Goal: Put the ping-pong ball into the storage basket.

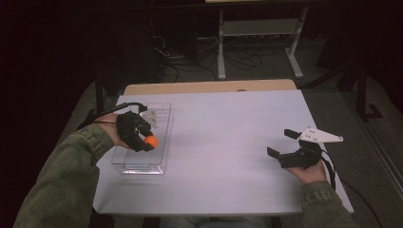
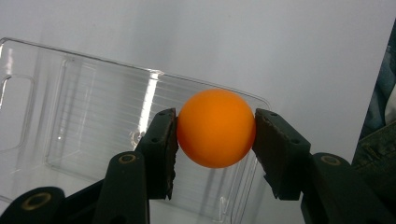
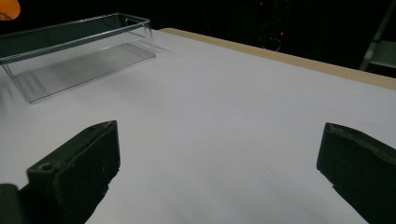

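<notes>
- Resting low at the near right of the table point(image 1: 228, 142): right gripper point(image 1: 284, 142), jaws standing wide apart with nothing between them, bare white surface ahead in the right gripper view point(image 3: 219, 154).
- Idling there, well apart from the work on the other side.
- Clamping the ball point(image 2: 216, 128) at the near left: left gripper point(image 1: 148, 142), one pad point(image 2: 169, 140) pressing each side of the orange sphere, grip looking centred and firm.
- Holding the ball in the air above the tray point(image 2: 93, 121), over its near end, apparently not touching floor or walls.
- Lying flat on the table at the left, long side running away from the person: clear plastic tray point(image 1: 161, 114), seemingly empty, ribbed floor showing through.
- Peeking into the right gripper view at the upper left corner: ball point(image 3: 8, 8), above the tray's point(image 3: 79, 51) rim.
- Judging the step: carrying the ball over the tray, either about to set it in or just lifting it out; not telling which from these views.
- Calling, if placing, for lowering straight down until the ball nears the floor, then easing the jaws apart slowly, keeping the ball from rolling along the ribs or bouncing over the low wall.
- Beyond the far edge: dark floor, cables and a white stand point(image 1: 256, 38).
</notes>
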Demonstrator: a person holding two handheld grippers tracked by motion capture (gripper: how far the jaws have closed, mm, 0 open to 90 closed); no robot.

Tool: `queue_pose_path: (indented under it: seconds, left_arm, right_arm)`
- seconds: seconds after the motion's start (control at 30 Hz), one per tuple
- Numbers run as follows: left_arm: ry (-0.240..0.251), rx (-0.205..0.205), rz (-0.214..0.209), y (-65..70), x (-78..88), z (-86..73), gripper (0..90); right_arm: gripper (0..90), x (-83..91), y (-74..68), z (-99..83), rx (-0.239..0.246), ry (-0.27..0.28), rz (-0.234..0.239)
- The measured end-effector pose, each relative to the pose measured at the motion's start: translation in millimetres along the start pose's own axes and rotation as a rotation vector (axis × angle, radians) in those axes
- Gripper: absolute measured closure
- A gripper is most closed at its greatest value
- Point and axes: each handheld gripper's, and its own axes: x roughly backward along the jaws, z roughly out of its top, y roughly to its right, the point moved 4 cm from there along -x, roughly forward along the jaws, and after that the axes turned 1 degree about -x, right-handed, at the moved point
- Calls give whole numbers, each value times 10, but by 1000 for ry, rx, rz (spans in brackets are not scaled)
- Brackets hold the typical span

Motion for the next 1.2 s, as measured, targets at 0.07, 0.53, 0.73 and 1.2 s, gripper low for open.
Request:
queue_pose_path:
  seconds: [0.07,0.53,0.73,1.2]
  left_arm:
    - [-6,-6,-4,0,-24,1,505]
    - [-16,-5,-26,7,-158,-8,505]
    - [-24,-5,-36,12,-240,-15,505]
    - [-39,8,-57,3,-406,-66,505]
  right_arm:
    - [0,0,0,-1,1,-1,-1]
    - [0,0,-1,-3,0,-2,4]
    - [0,4,-2,-1,1,-1,3]
    - [0,18,-2,1,0,1,0]
